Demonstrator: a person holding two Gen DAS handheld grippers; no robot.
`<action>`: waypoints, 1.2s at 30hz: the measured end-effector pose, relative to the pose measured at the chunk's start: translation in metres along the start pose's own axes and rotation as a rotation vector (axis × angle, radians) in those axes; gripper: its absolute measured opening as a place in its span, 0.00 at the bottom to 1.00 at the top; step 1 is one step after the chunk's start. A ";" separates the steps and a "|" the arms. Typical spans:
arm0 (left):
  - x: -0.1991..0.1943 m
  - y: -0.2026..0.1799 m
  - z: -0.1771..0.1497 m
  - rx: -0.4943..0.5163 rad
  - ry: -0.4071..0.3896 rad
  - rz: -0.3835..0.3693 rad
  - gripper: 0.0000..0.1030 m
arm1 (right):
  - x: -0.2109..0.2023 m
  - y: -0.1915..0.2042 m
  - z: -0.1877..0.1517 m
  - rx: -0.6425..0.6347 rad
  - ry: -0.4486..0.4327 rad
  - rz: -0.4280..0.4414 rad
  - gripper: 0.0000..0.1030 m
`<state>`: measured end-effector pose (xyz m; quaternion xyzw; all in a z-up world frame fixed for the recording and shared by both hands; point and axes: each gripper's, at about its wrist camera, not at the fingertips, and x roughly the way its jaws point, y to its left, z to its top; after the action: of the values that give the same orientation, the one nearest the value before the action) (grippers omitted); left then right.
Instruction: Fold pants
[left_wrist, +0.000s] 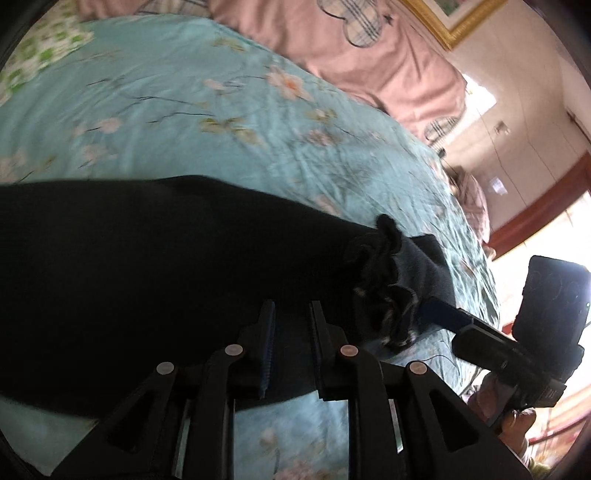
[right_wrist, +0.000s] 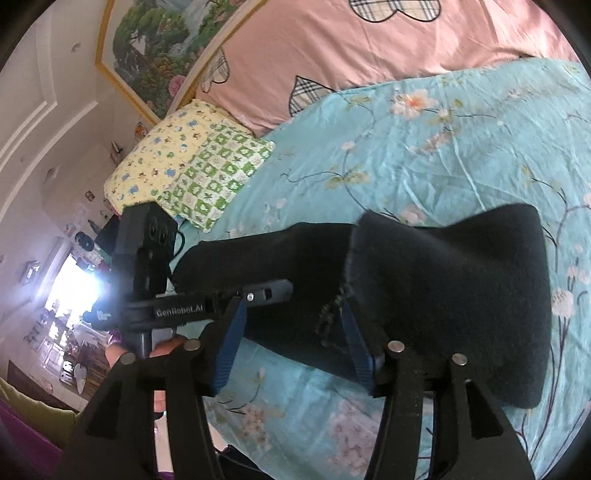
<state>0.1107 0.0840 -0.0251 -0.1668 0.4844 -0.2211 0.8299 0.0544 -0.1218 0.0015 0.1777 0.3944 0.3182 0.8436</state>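
Note:
Black pants (left_wrist: 147, 258) lie folded on the teal floral bedspread (left_wrist: 184, 122). In the left wrist view my left gripper (left_wrist: 291, 314) sits low over the pants' near edge, its jaws a narrow gap apart with nothing between them. The ruffled waistband (left_wrist: 384, 295) lies to its right, where the right gripper's fingers (left_wrist: 443, 314) reach it. In the right wrist view my right gripper (right_wrist: 295, 310) is open wide over the pants (right_wrist: 443, 295), one finger by the ruffled edge (right_wrist: 328, 317). The left gripper (right_wrist: 266, 291) comes in from the left, above the cloth.
A pink duvet with checked hearts (right_wrist: 369, 55) lies along the far side of the bed. Two patterned pillows (right_wrist: 192, 166) sit at the head. A framed picture (right_wrist: 159, 48) hangs on the wall. The bed's edge drops away on the near side.

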 end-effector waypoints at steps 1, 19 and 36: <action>-0.005 0.004 -0.003 -0.014 -0.010 0.007 0.18 | 0.002 0.002 0.001 -0.007 0.003 0.002 0.54; -0.080 0.054 -0.044 -0.217 -0.162 0.146 0.27 | 0.050 0.045 0.025 -0.137 0.073 0.082 0.54; -0.139 0.131 -0.089 -0.495 -0.283 0.233 0.56 | 0.120 0.087 0.049 -0.263 0.198 0.152 0.54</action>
<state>-0.0004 0.2628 -0.0299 -0.3363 0.4191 0.0255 0.8430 0.1163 0.0211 0.0142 0.0630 0.4162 0.4457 0.7900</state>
